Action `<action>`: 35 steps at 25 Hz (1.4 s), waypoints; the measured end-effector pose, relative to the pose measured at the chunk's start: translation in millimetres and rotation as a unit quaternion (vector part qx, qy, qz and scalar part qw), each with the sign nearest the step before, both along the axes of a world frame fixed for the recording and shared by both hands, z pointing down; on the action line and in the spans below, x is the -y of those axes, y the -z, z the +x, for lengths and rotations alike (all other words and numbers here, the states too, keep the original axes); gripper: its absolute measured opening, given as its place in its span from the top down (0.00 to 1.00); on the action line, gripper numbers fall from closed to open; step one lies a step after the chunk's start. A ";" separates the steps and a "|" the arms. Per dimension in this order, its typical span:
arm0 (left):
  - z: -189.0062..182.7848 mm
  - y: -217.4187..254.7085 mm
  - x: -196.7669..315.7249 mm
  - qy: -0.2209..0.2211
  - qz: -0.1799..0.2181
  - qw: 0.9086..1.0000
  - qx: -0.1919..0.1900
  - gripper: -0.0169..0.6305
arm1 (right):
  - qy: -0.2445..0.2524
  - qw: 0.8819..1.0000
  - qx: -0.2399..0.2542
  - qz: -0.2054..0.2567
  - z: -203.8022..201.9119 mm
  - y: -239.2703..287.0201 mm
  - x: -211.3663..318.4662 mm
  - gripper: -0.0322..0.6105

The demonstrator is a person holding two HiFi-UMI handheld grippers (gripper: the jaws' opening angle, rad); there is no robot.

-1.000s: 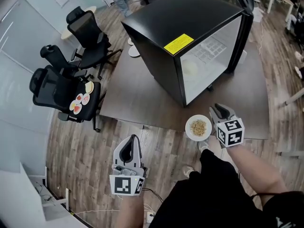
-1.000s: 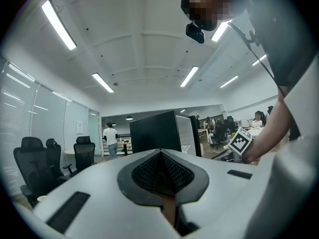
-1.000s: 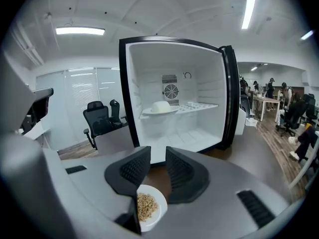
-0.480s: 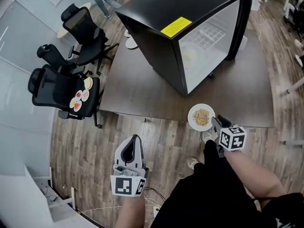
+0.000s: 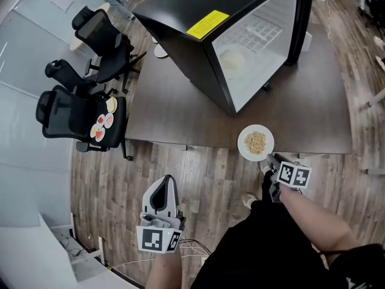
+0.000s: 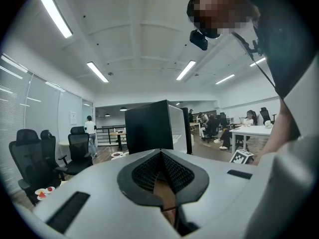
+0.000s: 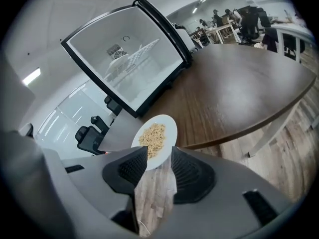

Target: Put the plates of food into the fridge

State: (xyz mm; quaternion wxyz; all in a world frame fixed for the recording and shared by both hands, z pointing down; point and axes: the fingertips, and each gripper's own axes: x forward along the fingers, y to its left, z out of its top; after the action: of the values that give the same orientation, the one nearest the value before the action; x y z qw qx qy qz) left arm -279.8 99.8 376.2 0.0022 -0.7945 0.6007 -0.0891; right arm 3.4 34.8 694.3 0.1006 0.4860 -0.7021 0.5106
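Since the earlier frame, the plate of crumbly food (image 5: 255, 143) (image 7: 155, 136) had gone from hanging off the table's near edge in the right gripper's hold to resting on the brown table (image 5: 174, 119) (image 7: 234, 88), right at that edge, and the gripper had drawn back towards the person. Nearest the body, the left gripper (image 5: 163, 184) (image 6: 160, 156) hung low over the wooden floor (image 5: 204, 179) with its jaws pressed together and nothing between them. A little further out, the right gripper (image 5: 269, 159) (image 7: 160, 156) pointed at the plate, its jaws parted and opening; the plate's near rim lay between their tips, but the pads did not press on it. Beyond the plate, well apart from it on the same table, stood the black fridge (image 5: 180, 11) (image 7: 124, 59), a yellow sticker (image 5: 207, 24) on its top, its door (image 5: 304, 23) swung open and its white inside facing the person. A pale round shape (image 5: 231, 59) showed inside; I could not tell what it was. Off to the left, black office chairs (image 5: 57, 110) stood on the floor, and on one seat lay another plate with food (image 5: 100, 128).
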 end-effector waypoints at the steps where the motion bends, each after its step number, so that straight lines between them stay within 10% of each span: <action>1: -0.5 -1.0 -1.1 0.001 -0.003 1.000 0.003 0.97 | -0.004 1.000 0.008 -0.004 -1.5 -3.8 -0.2 0.75; 16: 1.2 -23.8 -2.3 0.008 -0.044 0.999 0.015 0.97 | -0.063 0.982 0.178 -0.024 -23.3 -36.3 11.9 0.75; 35: 20.5 -18.7 10.0 -0.019 -0.040 0.999 0.021 0.97 | -0.093 0.963 0.252 -0.005 -18.6 -2.9 31.4 0.92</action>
State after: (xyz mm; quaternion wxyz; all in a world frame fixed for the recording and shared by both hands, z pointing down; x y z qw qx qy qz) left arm -259.3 89.7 394.9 -0.0149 -0.8033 0.5811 -0.1295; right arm -15.2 3.4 697.2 -0.1250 0.4049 -0.6537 0.6270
